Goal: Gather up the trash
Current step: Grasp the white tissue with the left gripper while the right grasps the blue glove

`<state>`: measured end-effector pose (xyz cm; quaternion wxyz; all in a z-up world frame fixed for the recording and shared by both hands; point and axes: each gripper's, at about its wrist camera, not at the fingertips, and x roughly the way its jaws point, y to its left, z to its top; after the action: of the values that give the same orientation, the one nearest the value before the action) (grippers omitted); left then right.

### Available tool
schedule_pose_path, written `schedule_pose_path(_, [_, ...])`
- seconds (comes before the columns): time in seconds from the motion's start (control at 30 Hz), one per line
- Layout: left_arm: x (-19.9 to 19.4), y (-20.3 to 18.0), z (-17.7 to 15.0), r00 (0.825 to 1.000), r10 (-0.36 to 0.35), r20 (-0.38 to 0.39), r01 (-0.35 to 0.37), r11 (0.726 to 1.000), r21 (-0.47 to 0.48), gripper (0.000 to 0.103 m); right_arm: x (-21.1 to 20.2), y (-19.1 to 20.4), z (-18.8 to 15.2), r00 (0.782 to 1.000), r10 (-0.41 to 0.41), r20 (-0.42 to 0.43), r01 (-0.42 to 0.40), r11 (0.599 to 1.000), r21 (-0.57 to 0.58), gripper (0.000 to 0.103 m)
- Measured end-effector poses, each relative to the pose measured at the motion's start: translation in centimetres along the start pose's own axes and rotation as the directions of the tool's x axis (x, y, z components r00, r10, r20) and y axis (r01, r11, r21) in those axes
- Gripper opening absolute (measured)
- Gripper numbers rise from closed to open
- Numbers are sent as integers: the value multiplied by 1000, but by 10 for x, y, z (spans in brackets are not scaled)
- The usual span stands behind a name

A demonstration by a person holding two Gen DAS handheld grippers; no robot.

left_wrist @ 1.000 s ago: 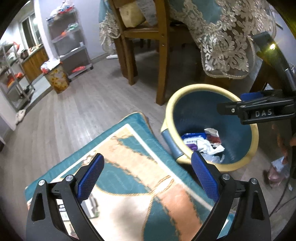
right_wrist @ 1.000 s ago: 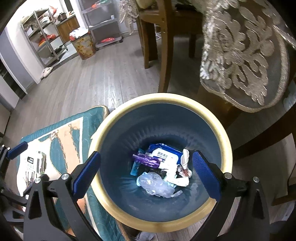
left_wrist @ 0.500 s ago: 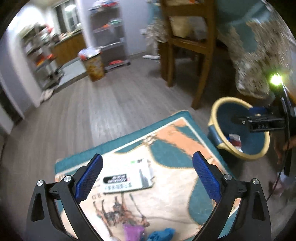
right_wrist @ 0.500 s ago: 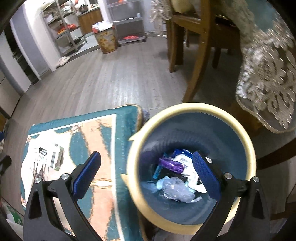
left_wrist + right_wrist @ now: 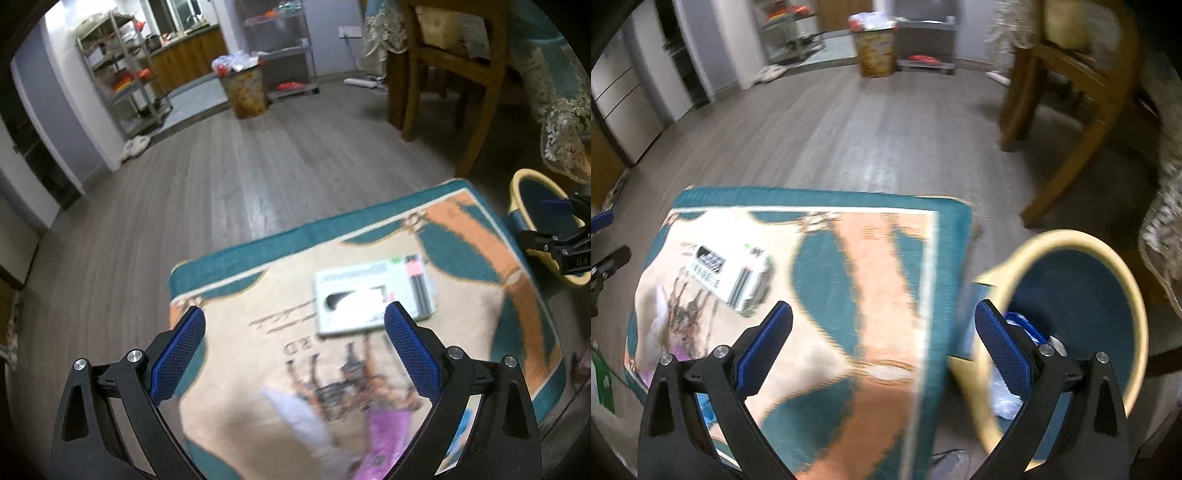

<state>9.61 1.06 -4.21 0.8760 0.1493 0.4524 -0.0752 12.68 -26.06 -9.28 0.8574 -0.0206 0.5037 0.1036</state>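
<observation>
A flat white and green package (image 5: 373, 299) lies on the patterned teal rug (image 5: 461, 236). It also shows in the right wrist view (image 5: 733, 277). A white wrapper (image 5: 303, 417) and a purple wrapper (image 5: 384, 432) lie on the rug's near part. My left gripper (image 5: 293, 347) is open and empty above the rug, close to the package. My right gripper (image 5: 882, 343) is open and empty over the rug's right edge. The yellow-rimmed blue bin (image 5: 1108, 258) stands just right of the rug with trash (image 5: 1008, 391) inside; it also shows in the left wrist view (image 5: 532, 192).
A wooden chair (image 5: 443, 74) and a table with a lace cloth (image 5: 561, 122) stand behind the bin. A full patterned waste bin (image 5: 243, 88) and metal shelves (image 5: 125, 88) stand at the far wall. A green item (image 5: 604, 380) lies left of the rug.
Both grippers have swung left, away from the bin and over the rug. The package now lies near the middle of the left wrist view, and the bin has slid to the right edge.
</observation>
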Motion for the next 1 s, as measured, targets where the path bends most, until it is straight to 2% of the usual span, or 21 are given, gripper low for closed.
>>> schedule_pose_path(0.07, [1,10,-8,1000,1,-12,-1,1000,0,97,6,22,-1,1000,13,-13,-13,998,-55,97])
schedule_pose_path(0.2, [13,32,-32,995,-45,-87,41,998,-50,97,13,60,-8,998,49,-42,-54,990,-133,97])
schedule_pose_path(0.37, [27,39,-66,982,-60,-179,46,996,-79,97,8,88,-29,993,74,-89,-86,986,-140,97])
schedule_pose_path(0.57, [17,22,-80,978,-100,-182,102,995,0,97,-9,119,-60,988,114,-108,-130,979,-160,97])
schedule_pose_path(0.77, [23,21,-88,963,-133,-236,138,990,4,95,-2,149,-97,977,121,-175,-154,971,-184,96])
schedule_pose_path(0.87, [32,23,-90,953,-143,-266,139,990,-33,94,5,157,-103,978,109,-180,-145,969,-200,82])
schedule_pose_path(0.93, [37,22,-91,947,-159,-279,151,987,-52,87,7,156,-103,974,136,-182,-168,971,-172,76])
schedule_pose_path(1.0, [43,17,-94,935,-173,-309,166,985,-49,79,10,155,-102,965,183,-189,-210,968,-139,61])
